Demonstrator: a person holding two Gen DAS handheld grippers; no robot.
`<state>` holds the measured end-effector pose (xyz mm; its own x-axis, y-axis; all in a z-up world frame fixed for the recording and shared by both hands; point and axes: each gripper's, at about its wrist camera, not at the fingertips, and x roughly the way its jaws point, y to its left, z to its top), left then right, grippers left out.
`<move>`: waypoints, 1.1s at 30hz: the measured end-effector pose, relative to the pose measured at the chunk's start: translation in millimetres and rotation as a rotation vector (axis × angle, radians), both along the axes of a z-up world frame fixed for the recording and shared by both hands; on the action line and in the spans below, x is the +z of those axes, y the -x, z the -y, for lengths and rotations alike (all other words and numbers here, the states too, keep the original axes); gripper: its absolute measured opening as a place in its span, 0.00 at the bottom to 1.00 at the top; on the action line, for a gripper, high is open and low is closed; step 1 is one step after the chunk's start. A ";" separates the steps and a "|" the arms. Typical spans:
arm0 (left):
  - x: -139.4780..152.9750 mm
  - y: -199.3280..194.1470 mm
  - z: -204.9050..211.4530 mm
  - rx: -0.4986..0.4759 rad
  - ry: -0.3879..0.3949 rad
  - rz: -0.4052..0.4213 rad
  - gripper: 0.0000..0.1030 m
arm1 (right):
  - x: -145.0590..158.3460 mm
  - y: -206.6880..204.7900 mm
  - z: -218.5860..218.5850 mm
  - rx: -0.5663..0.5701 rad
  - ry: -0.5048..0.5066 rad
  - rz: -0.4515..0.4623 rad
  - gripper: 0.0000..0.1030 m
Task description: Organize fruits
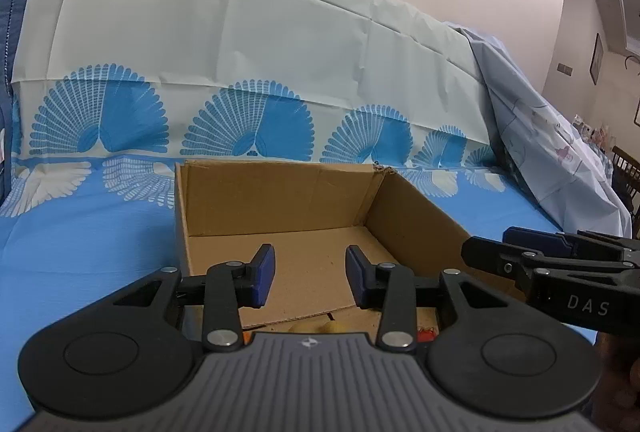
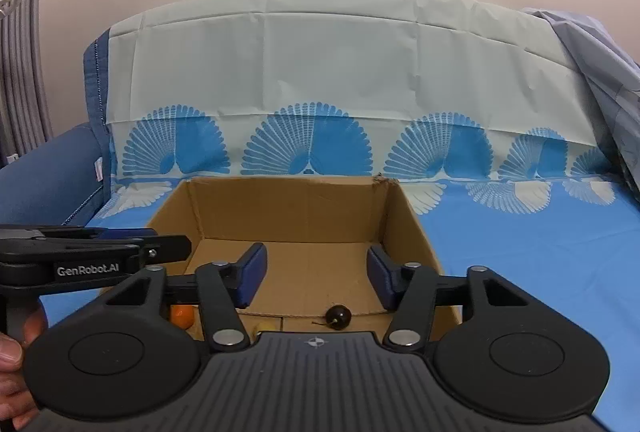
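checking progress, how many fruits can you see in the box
3 in the right wrist view, all along the near edge of the cardboard box: an orange fruit at left, a yellow fruit partly hidden mid-left, a dark round fruit in the middle. More may be hidden.

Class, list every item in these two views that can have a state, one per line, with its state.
cardboard box: open at the top, upright on the blue sheet.
left claw: open, nothing between its pads.
right claw: open, nothing between its pads.
dark round fruit: resting loose in the box.
orange fruit: resting loose, partly hidden.
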<state>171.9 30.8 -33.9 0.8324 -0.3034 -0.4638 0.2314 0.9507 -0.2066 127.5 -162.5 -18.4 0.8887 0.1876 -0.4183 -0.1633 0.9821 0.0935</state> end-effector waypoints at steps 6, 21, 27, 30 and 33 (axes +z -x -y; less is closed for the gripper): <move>5.8 20.1 -1.1 0.021 -0.033 0.065 0.70 | -4.3 3.4 9.2 -0.025 0.014 -0.025 0.91; 26.6 120.2 7.9 0.133 -0.150 0.163 0.85 | 12.7 74.9 35.7 -0.116 -0.004 -0.007 0.99; 26.0 143.5 6.3 0.171 -0.095 0.028 1.00 | 16.0 107.4 32.9 -0.097 0.027 -0.017 0.99; 23.4 150.5 5.4 0.209 -0.072 -0.055 1.00 | 14.1 121.7 36.9 -0.107 0.001 -0.027 0.99; 20.2 156.3 7.9 0.240 -0.080 -0.108 1.00 | 9.5 124.5 39.8 -0.138 -0.008 -0.083 0.99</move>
